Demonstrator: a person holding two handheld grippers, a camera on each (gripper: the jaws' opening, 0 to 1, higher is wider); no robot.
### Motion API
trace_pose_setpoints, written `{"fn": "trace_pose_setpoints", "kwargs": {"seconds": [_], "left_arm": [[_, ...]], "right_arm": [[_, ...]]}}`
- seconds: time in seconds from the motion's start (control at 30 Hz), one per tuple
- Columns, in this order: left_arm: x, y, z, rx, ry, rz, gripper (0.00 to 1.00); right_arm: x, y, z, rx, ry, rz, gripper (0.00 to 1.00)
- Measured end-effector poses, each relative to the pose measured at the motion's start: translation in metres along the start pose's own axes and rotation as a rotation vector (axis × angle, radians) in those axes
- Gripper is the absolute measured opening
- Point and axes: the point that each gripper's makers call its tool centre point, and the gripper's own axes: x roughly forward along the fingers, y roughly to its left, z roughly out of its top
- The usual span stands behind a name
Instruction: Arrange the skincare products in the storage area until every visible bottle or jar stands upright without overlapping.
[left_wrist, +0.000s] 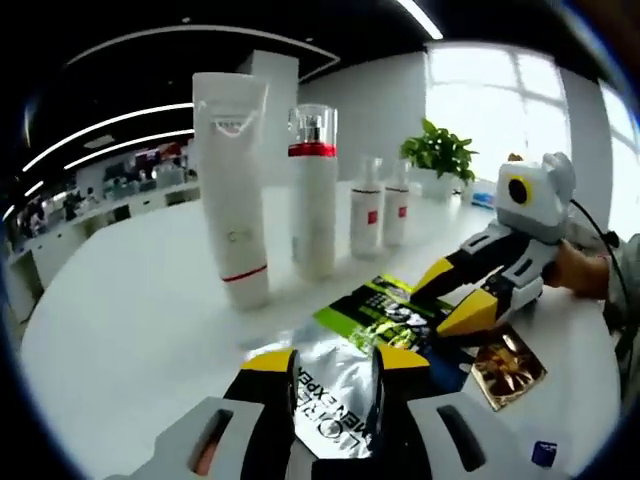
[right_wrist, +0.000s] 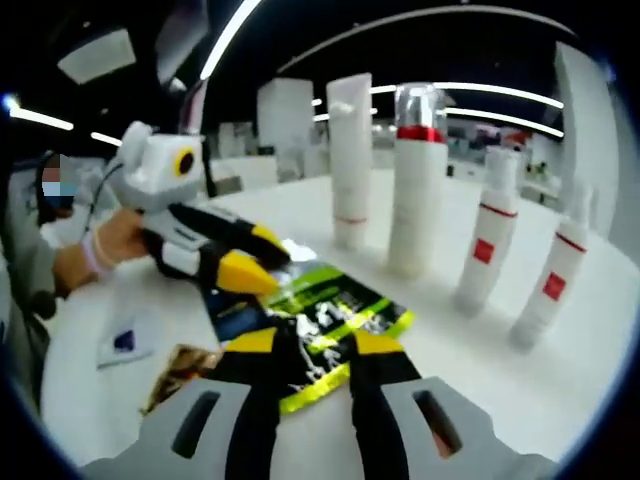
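Observation:
Four white containers stand upright in a row on the white table (left_wrist: 130, 320): a tall tube (left_wrist: 235, 200) (right_wrist: 350, 160), a bottle with a red band and clear cap (left_wrist: 315, 190) (right_wrist: 418, 180), and two small bottles with red labels (left_wrist: 366, 210) (right_wrist: 487, 235). My left gripper (left_wrist: 333, 365) (right_wrist: 262, 255) is open, its jaws on either side of a flat silver sachet (left_wrist: 330, 400) that reaches past the left jaw. My right gripper (right_wrist: 320, 345) (left_wrist: 450, 295) is open over a green and black sachet (right_wrist: 330, 310) (left_wrist: 385, 310).
A gold-brown sachet (left_wrist: 510, 365) (right_wrist: 180, 370) and a small blue packet (left_wrist: 543, 452) (right_wrist: 125, 342) lie near the sachets. A potted plant (left_wrist: 440, 150) stands at the table's far side. A person's hand (right_wrist: 110, 250) holds the left gripper.

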Motion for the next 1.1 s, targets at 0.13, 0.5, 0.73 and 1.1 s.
{"fn": "trace_pose_setpoints", "kwargs": {"seconds": [0.13,0.5,0.73,1.1], "left_arm": [[0.004,0.002,0.002,0.006,-0.011,0.014,0.3],[0.001,-0.003,0.005,0.073,-0.02,-0.005,0.28],[-0.015,-0.006,0.034,0.032,-0.16,-0.039,0.34],[-0.023,-0.041,0.04,0.055,-0.181,-0.21,0.25]], "right_arm": [[0.003,-0.002,0.002,-0.008,0.006,-0.007,0.25],[0.001,-0.003,0.003,0.008,0.005,-0.013,0.31],[-0.023,0.017,0.026,-0.021,-0.081,0.064,0.41],[-0.075,0.058,-0.015,0.071,0.237,0.356,0.36]]}}
